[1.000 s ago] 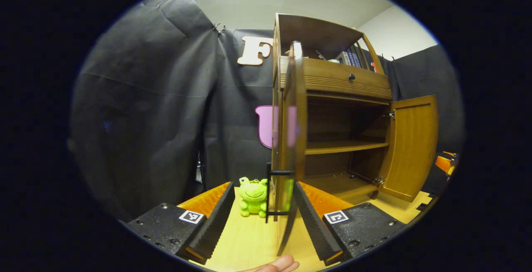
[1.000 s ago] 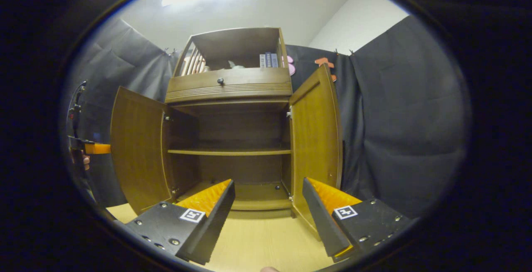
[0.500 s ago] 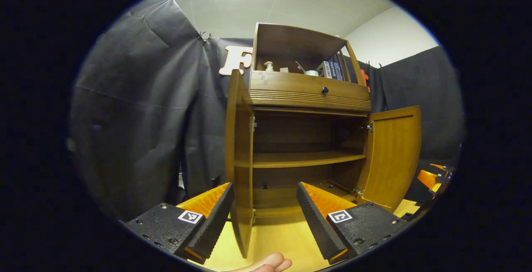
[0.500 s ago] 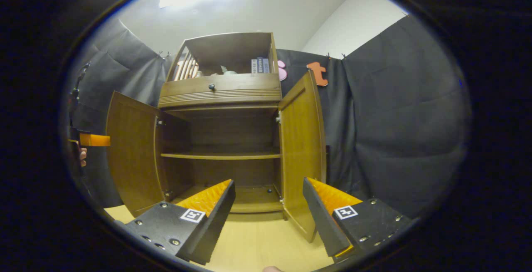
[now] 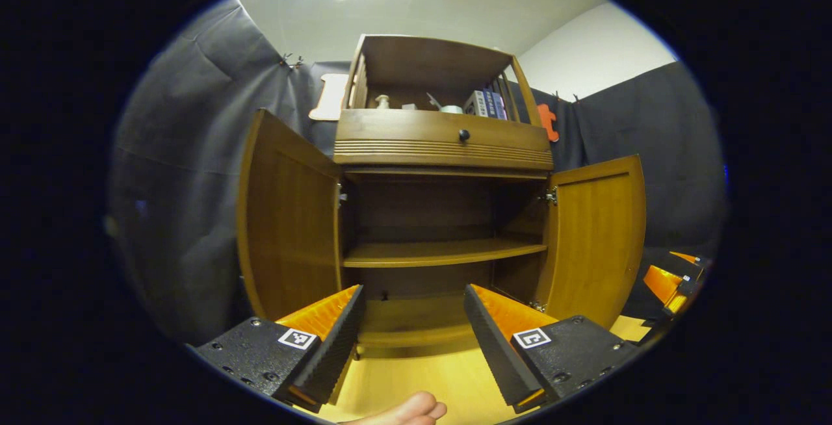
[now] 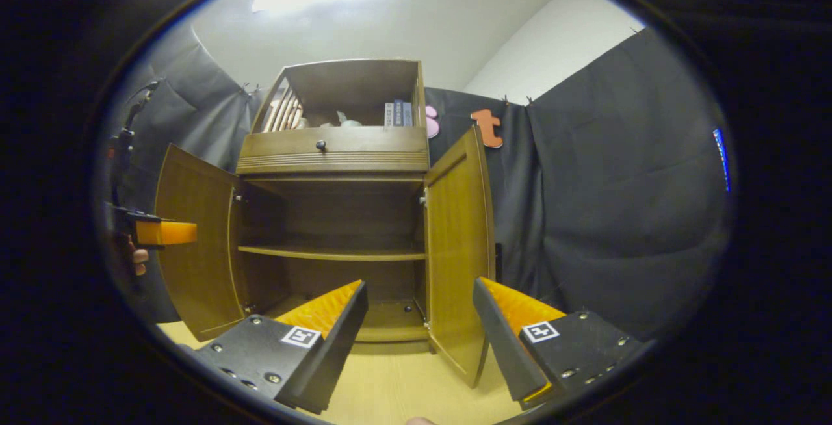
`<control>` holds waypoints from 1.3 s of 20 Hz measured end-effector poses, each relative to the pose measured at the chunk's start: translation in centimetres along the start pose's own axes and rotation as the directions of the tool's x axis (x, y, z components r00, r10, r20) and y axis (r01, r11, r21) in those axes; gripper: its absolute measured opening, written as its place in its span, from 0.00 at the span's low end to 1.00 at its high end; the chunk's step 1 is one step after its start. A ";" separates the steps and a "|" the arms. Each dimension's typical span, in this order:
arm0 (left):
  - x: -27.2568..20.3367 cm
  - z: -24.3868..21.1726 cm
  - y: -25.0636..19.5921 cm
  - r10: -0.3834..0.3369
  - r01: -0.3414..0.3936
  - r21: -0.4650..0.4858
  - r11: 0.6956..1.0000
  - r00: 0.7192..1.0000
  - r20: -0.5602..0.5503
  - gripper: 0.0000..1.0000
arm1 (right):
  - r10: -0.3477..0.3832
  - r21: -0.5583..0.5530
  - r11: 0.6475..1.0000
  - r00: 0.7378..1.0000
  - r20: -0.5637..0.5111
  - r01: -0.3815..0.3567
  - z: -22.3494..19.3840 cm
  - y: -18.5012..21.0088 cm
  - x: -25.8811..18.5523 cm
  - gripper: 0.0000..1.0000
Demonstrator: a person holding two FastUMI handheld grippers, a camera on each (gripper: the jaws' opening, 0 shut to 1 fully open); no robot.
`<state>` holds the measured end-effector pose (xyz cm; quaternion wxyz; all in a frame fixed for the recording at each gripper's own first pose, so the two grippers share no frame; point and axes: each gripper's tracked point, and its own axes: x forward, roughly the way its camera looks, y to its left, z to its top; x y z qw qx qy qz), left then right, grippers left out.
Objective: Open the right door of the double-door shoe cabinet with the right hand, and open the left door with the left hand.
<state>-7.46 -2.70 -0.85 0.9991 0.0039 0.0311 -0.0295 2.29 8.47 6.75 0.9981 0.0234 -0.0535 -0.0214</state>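
Note:
The brown wooden shoe cabinet (image 5: 442, 145) stands with both doors swung out. In the left gripper view its left door (image 5: 286, 217) and right door (image 5: 598, 236) flank the empty inside shelf (image 5: 442, 253). My left gripper (image 5: 413, 321) is open in front of the cabinet, touching neither door. In the right gripper view the left door (image 6: 195, 243) and right door (image 6: 458, 243) also stand open. My right gripper (image 6: 419, 321) is open, its jaws apart, just short of the right door's lower edge. The left gripper (image 6: 162, 232) appears far left beside the left door.
The cabinet rests on a light wooden table (image 5: 429, 379). Above the doors are a drawer with a black knob (image 5: 464, 134) and an open top compartment holding books (image 5: 484, 101) and a small bottle (image 5: 383, 101). A fingertip (image 5: 403, 412) shows at the bottom edge. Black cloth surrounds the booth.
The left gripper's view swung from edge-on along the left door to facing the cabinet front; that door now stands wide open. The green frog toy dropped out of sight. The right gripper drifted slightly.

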 end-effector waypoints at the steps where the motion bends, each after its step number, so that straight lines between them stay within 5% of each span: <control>1: 0.4 0.0 -1.0 -0.012 0.012 0.003 1.000 1.000 0.004 0.94 | 0.003 0.002 1.000 1.000 0.003 -0.003 0.1 0.1 0.0 0.97; 13: 4.2 0.6 -13.7 -0.177 0.180 -0.071 0.981 0.983 0.050 0.93 | -0.104 0.041 0.994 0.994 0.039 0.103 0.8 -2.3 2.1 0.97; 26: 3.9 1.1 -12.9 -0.145 0.153 -0.072 0.986 0.984 0.105 0.92 | -0.083 0.025 0.996 0.996 -0.036 0.084 -3.1 -0.7 3.7 0.96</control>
